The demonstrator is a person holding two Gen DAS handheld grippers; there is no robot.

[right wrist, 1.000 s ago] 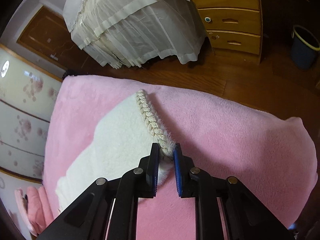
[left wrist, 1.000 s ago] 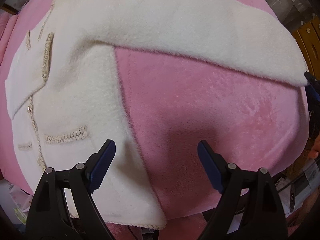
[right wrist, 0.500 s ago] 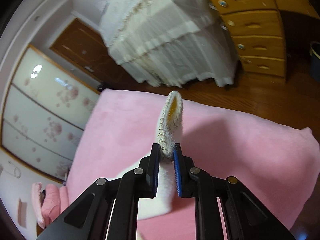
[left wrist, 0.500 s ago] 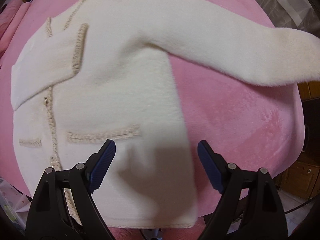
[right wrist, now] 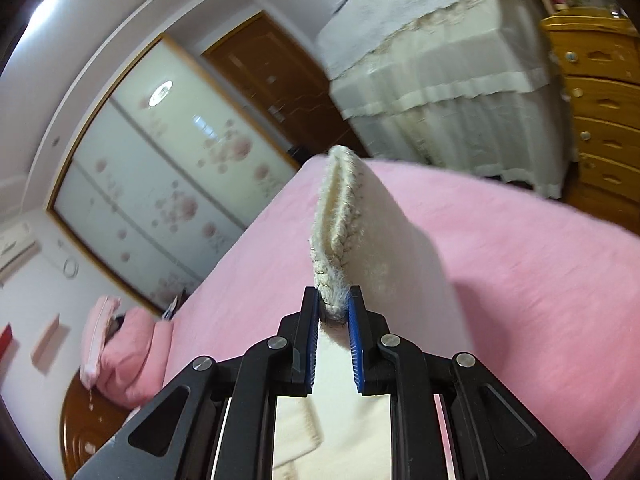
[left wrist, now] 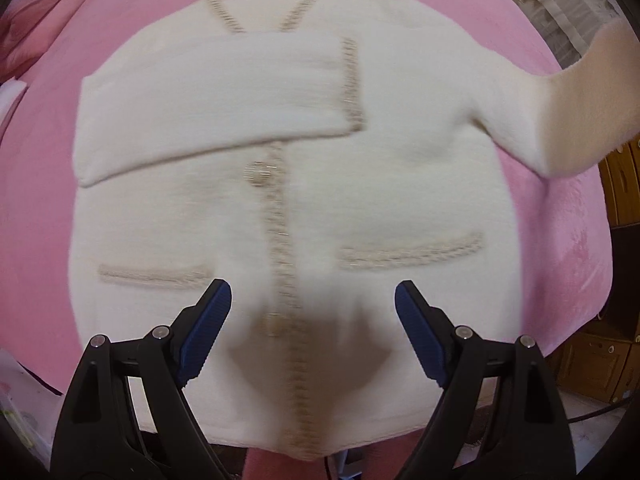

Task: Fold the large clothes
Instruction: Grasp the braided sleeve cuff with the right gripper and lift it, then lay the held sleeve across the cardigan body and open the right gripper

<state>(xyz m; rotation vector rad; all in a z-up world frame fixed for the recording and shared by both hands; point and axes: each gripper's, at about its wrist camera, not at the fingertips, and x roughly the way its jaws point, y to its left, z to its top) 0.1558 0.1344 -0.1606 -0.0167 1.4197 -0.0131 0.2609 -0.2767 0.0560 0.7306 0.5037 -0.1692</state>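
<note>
A cream fuzzy cardigan [left wrist: 384,200] with beige braided trim lies front up on the pink blanket [left wrist: 40,200]. One sleeve [left wrist: 208,100] is folded across the chest. The other sleeve [left wrist: 580,108] is lifted off the bed at the right. My left gripper [left wrist: 312,320] is open and empty, hovering over the cardigan's lower front. My right gripper [right wrist: 334,312] is shut on the braided cuff [right wrist: 340,224] of the lifted sleeve and holds it in the air above the bed.
A wooden chest of drawers [right wrist: 604,112] and a covered piece of furniture [right wrist: 440,80] stand beyond the bed. Pink pillows [right wrist: 120,356] lie at the far left. A wardrobe with floral sliding doors [right wrist: 168,184] lines the wall.
The right gripper has lifted the sleeve cuff off the blanket and carried it up and inward. The left gripper has moved left, from over bare blanket to over the cardigan's button line.
</note>
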